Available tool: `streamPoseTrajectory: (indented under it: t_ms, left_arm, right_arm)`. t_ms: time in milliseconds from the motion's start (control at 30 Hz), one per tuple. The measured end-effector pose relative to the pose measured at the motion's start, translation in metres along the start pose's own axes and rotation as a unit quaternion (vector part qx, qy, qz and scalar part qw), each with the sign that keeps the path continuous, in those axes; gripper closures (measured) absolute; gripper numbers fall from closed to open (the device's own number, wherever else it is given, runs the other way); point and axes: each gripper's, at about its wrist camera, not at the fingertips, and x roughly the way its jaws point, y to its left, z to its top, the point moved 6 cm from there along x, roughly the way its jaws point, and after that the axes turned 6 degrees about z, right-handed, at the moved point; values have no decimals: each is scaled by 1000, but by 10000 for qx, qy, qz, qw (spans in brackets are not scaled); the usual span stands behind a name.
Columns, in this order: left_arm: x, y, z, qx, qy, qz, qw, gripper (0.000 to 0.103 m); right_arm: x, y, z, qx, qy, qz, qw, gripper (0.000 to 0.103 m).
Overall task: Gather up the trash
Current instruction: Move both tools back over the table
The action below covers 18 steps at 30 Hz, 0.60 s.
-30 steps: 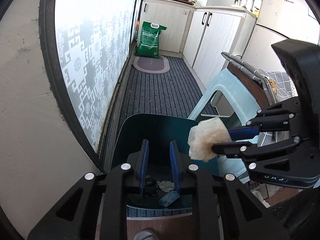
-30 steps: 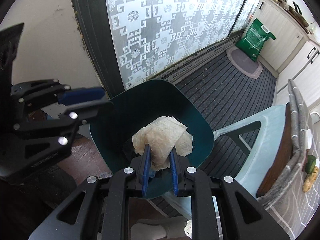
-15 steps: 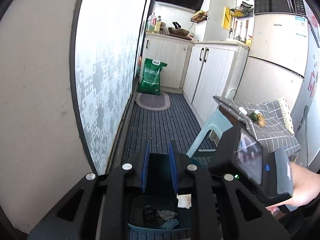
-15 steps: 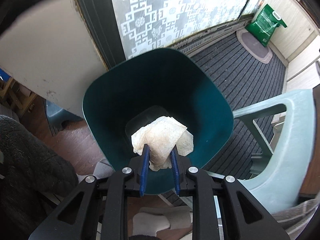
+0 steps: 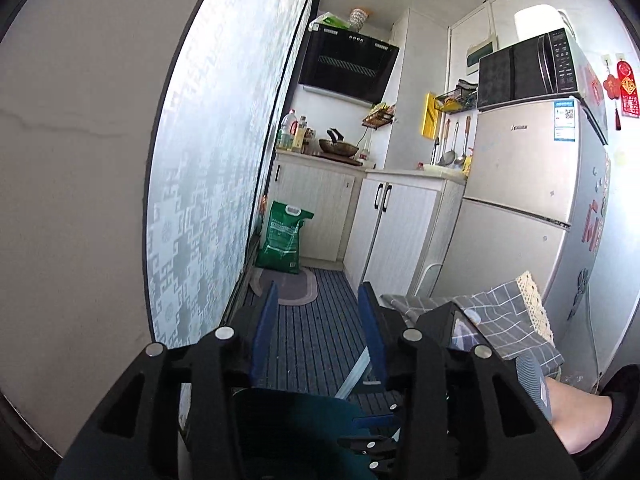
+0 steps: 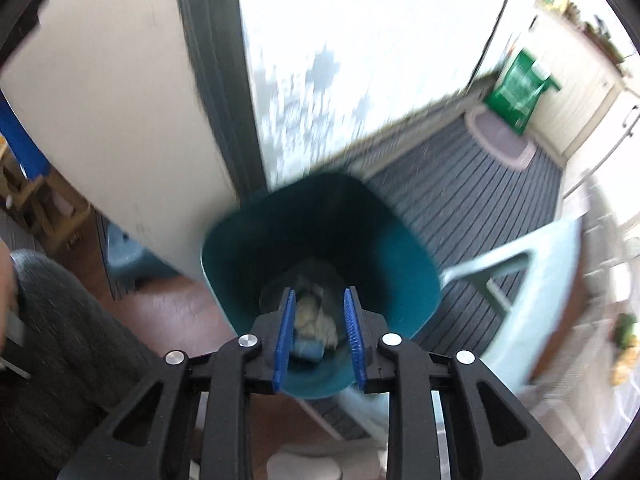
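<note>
A dark teal trash bin (image 6: pixel 320 220) stands on the floor below my right gripper (image 6: pixel 320 300), which is open and empty above the bin's mouth. A crumpled beige tissue (image 6: pixel 310 314) lies at the bin's bottom with other scraps, among them a blue one (image 6: pixel 306 350). The right wrist view is motion-blurred. In the left wrist view my left gripper (image 5: pixel 318 308) is open and empty, pointing down the kitchen. The bin's rim (image 5: pixel 296 400) shows at the bottom, with the right gripper's body (image 5: pixel 452 344) beside it.
A pale blue plastic stool (image 6: pixel 520 268) stands right of the bin. A table with a grey checked cloth (image 5: pixel 492 320) is at right. A frosted glass door (image 5: pixel 208 184) runs along the left. White cabinets (image 5: pixel 396 232), a fridge (image 5: pixel 528 208) and a green bag (image 5: pixel 282 240) stand beyond.
My right gripper opened and the tissue dropped into the bin. My left gripper tilted upward and opened wider, so the bin slid to the bottom of its view.
</note>
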Motion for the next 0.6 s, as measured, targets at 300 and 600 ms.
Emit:
streamPoseTrajectory:
  t_ms: [300, 600]
  left_arm:
    - [12, -40, 7, 136, -73, -341, 9993, 53]
    - [42, -77, 0, 341, 110, -546, 9979, 50]
  right_arm:
    - [-94, -53, 8, 480, -1279, -492, 9894, 83]
    - [-141, -128, -9, 976, -1719, -919, 9759, 83]
